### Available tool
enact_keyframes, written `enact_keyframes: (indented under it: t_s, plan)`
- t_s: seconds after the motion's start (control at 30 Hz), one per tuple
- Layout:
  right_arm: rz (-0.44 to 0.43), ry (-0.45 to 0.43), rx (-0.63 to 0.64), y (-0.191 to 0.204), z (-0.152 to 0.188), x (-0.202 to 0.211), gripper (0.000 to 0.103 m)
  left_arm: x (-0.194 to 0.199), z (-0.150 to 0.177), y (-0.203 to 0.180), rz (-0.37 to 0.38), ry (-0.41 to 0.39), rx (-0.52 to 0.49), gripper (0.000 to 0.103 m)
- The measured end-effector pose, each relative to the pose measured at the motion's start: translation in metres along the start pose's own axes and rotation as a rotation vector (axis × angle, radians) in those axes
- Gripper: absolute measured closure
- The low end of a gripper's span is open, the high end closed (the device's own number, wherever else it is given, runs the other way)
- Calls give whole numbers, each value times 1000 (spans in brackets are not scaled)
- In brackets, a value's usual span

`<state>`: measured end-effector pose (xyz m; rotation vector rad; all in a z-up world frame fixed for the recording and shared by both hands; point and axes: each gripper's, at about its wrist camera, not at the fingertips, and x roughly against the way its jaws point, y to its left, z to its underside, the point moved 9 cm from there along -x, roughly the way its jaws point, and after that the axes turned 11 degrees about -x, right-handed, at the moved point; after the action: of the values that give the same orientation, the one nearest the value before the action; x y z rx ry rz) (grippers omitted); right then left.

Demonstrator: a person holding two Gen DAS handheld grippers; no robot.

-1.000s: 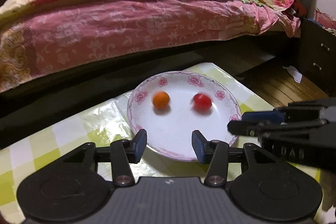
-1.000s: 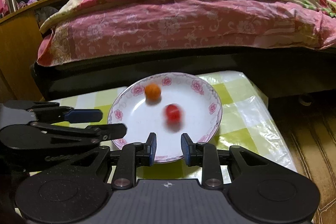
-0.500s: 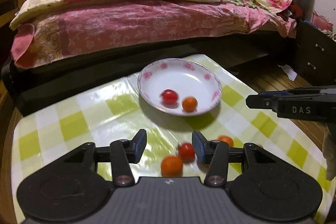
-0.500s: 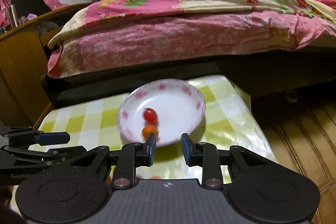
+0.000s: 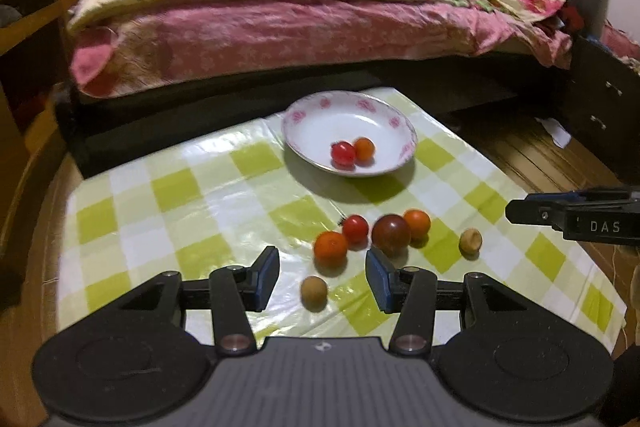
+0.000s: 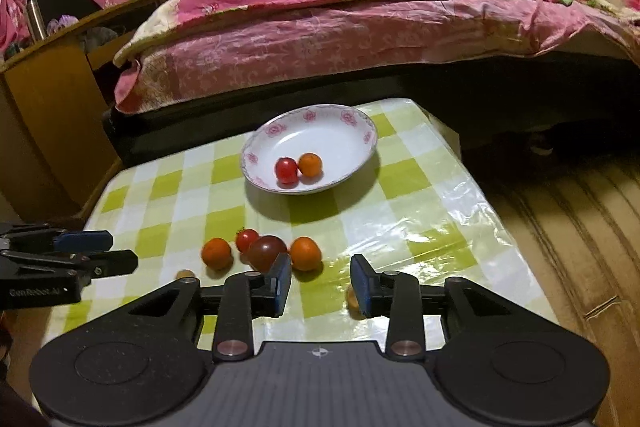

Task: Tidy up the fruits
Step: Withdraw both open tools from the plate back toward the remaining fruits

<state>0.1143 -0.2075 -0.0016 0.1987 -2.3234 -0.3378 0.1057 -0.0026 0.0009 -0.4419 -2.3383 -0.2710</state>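
Note:
A white floral plate point(image 5: 384, 115) point(image 6: 340, 131) at the table's far side holds a red tomato point(image 5: 343, 152) point(image 6: 286, 169) and a small orange point(image 5: 364, 148) point(image 6: 310, 165). Loose on the checked cloth lie two oranges point(image 5: 330, 245) point(image 5: 417, 223), a red tomato point(image 5: 355, 227), a dark tomato point(image 5: 391, 233) and two small brown fruits point(image 5: 314, 291) point(image 5: 470, 239). My left gripper point(image 5: 322, 279) is open and empty above the near brown fruit. My right gripper point(image 6: 320, 279) is open and empty beside an orange point(image 6: 305, 253), half hiding a brown fruit point(image 6: 352, 301).
A bed with a pink quilt point(image 5: 320, 11) runs along the far side of the low table point(image 5: 160, 195). A wooden cabinet point(image 6: 52, 99) stands at the left. Wooden floor point(image 6: 580, 219) lies to the right, and a dark nightstand point(image 5: 604, 107) beyond it.
Both grippers have pulled back and up from the plate, so the loose fruits came into view. The tomato and orange rolled in the plate and now rest side by side.

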Motion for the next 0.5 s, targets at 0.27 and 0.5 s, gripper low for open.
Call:
enact_keyframes:
  t_s: [0.27, 0.5]
  plan:
    - [-15, -2, -49, -6, -5, 1, 73, 11, 0, 2, -35, -5, -39, 47]
    - [20, 39, -24, -10, 6, -8, 72, -25, 27, -22, 23, 60, -109, 47]
